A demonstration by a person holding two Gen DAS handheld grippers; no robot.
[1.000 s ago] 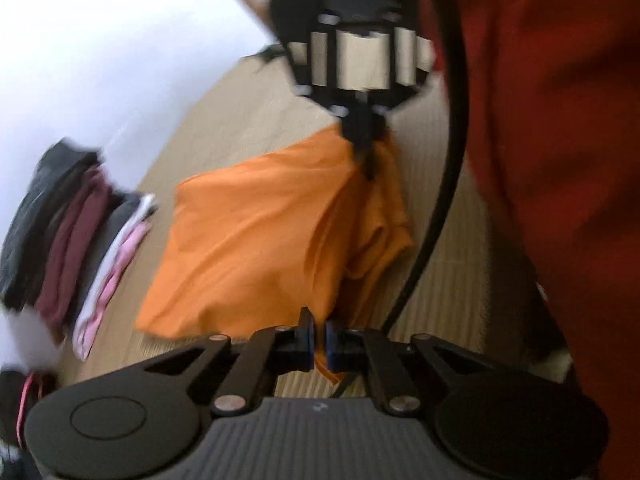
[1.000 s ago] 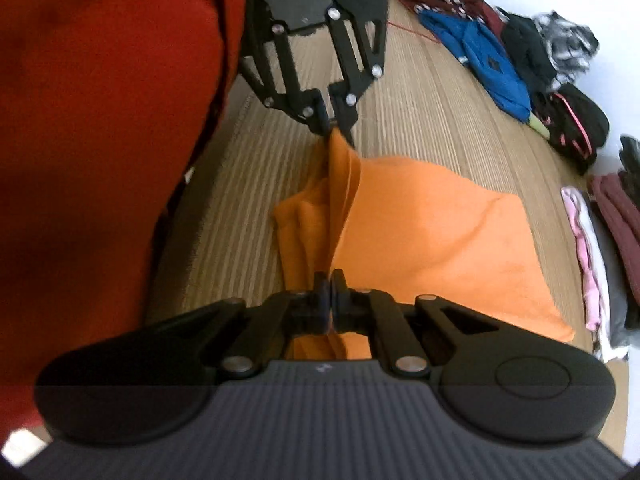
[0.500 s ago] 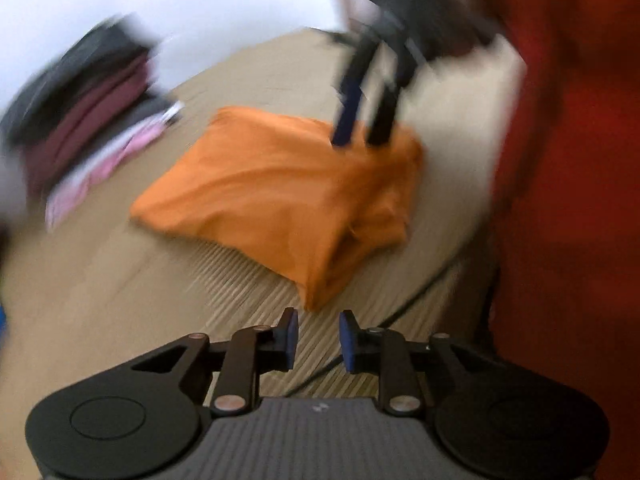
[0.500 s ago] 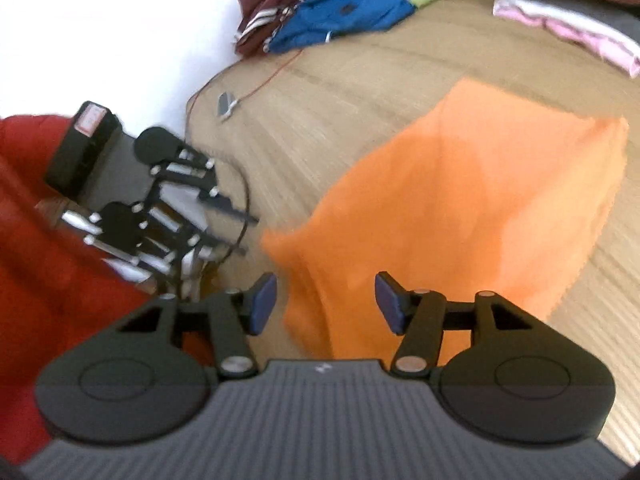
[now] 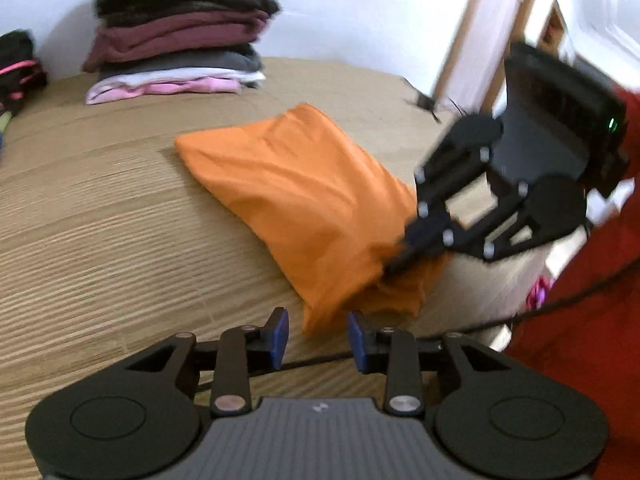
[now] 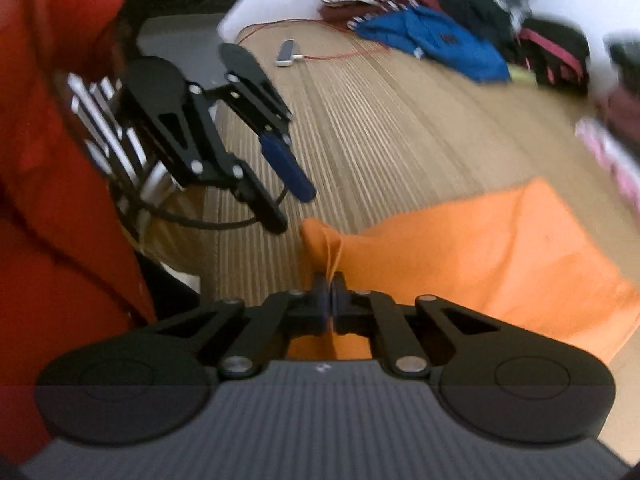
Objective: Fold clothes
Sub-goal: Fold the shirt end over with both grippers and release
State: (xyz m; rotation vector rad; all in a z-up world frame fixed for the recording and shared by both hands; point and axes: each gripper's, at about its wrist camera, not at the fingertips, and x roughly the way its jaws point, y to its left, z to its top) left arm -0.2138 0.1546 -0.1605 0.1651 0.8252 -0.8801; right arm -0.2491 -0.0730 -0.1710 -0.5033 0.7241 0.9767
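Note:
An orange garment (image 5: 304, 200) lies folded on the tan ribbed mat (image 5: 100, 240), one corner pointing at my left gripper (image 5: 318, 338). That gripper is open, its blue pads either side of the corner without touching it. My right gripper (image 5: 400, 256) comes in from the right and pinches the cloth's near edge. In the right wrist view, the right gripper (image 6: 330, 308) is shut on a raised fold of the orange garment (image 6: 480, 248). The left gripper (image 6: 294, 210) hovers open just left of the cloth.
A stack of folded clothes (image 5: 180, 32) stands at the back of the mat. Loose clothes, one blue (image 6: 432, 36), lie along the far wall, with a phone on a red cable (image 6: 286, 54). The person's red clothing (image 6: 48, 200) and a black cable (image 5: 560, 304) are close by.
A second ago both grippers held the orange garment up, then both let go and it dropped onto the mat. The right gripper has now shut on its edge again; the left stays open.

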